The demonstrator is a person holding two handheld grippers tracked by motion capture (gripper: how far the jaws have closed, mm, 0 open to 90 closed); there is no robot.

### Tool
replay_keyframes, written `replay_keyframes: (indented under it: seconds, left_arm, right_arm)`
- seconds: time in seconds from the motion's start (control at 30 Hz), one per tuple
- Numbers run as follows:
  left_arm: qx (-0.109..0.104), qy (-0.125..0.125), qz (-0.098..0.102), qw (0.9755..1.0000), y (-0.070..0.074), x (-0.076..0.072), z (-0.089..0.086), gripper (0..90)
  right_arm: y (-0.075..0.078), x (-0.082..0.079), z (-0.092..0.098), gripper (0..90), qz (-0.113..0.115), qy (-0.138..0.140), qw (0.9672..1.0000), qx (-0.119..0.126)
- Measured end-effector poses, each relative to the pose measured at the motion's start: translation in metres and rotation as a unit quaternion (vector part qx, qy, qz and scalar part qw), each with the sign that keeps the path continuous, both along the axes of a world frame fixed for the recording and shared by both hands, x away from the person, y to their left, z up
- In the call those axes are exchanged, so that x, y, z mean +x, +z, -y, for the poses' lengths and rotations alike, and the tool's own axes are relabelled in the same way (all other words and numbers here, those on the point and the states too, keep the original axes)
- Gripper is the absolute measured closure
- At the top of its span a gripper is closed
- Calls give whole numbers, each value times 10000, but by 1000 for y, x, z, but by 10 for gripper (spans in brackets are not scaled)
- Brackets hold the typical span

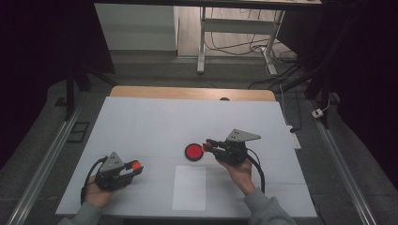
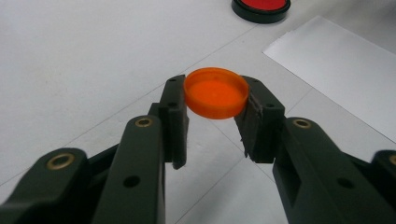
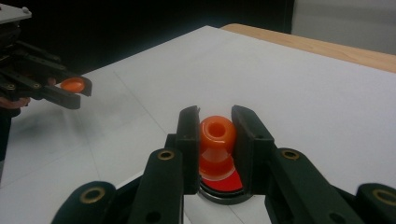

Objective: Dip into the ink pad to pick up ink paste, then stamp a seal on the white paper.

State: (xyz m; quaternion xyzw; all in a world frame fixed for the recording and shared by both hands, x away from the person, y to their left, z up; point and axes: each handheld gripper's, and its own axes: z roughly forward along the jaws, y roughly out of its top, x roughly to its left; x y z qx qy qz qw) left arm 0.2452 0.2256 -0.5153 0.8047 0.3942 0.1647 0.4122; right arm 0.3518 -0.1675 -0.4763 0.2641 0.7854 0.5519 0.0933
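My left gripper (image 1: 136, 166) rests at the front left of the table, shut on a shallow orange cap (image 1: 135, 164). In the left gripper view the cap (image 2: 215, 92) lies flat between the two fingertips. My right gripper (image 1: 207, 145) is right of centre, shut on an orange stamp-like piece with a round knob end (image 3: 216, 134). It hangs just over a round black ink pad with a red face (image 1: 193, 151), partly hidden behind the jaws (image 3: 219, 185). In the right gripper view, the left gripper (image 3: 71, 89) and its cap (image 3: 72, 85) show far off.
A white sheet of paper (image 1: 189, 187) lies near the front edge between my hands, also in the left gripper view (image 2: 341, 70). The table carries a white cover (image 1: 141, 122), with a wooden strip (image 1: 187, 93) at the far edge. Desk legs and cables stand beyond.
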Motion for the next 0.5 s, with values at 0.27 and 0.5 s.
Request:
replay_keyframes:
  seconds: [0.27, 0.5]
  left_arm:
    - [13, -2, 15, 10000, 1, 0, 0, 646]
    - [3, -9, 18, 10000, 1, -1, 0, 646]
  right_arm:
    - [3, -8, 1, 725, 36, 89, 10000, 7]
    - [4, -12, 3, 725, 41, 117, 9999, 21]
